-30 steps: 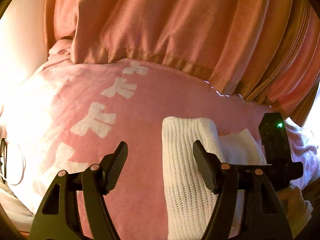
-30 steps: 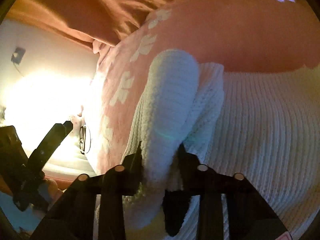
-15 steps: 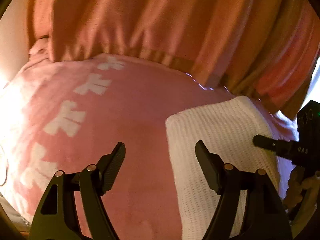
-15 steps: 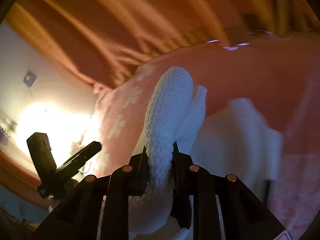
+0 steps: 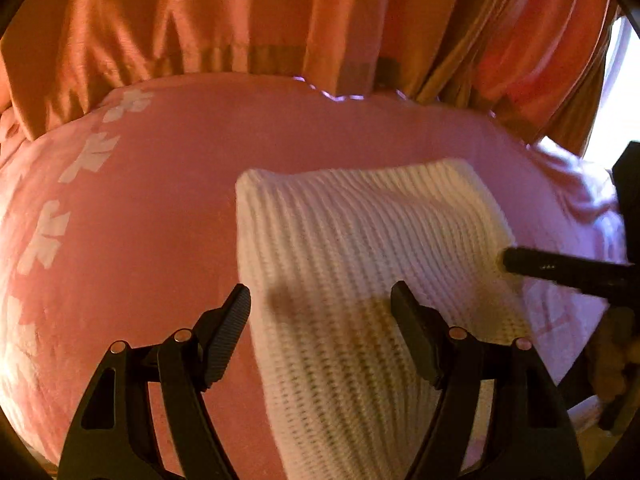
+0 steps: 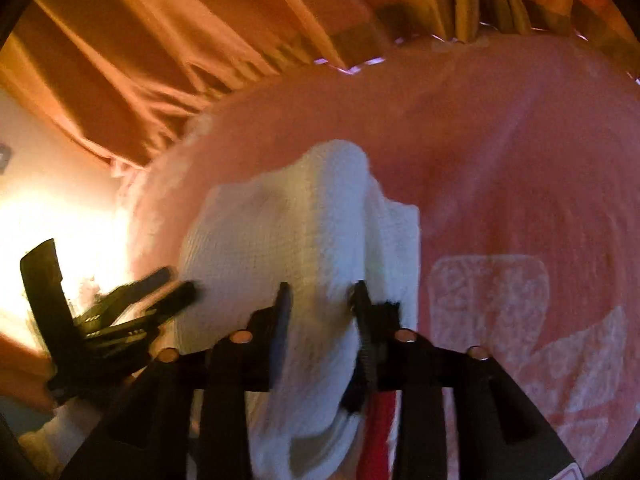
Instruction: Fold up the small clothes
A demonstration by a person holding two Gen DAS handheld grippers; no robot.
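A white knitted garment (image 5: 360,248) lies folded on a pink blanket (image 5: 160,220) printed with pale flower shapes, which covers what looks like a bed; orange curtains (image 5: 280,20) hang along the blanket's far edge. In the left wrist view the garment sits toward the blanket's right side, its ribbed top flat and its far-left corner squared. The left gripper (image 5: 320,308) hovers over the garment's near-left part with its jaws spread wide; the left finger is over bare blanket just beside the garment's left edge and the right finger is over the knit, neither pressing on it. At the garment's right edge the tip of the right gripper (image 6: 320,304) reaches in from the side. In the right wrist view a bulging fold of the garment passes between that gripper's fingers; its jaws have just been opening, and the blurred pads stand at either side of the fold, so whether they press on it I cannot tell. The left gripper shows blurred at the garment's far side in that view
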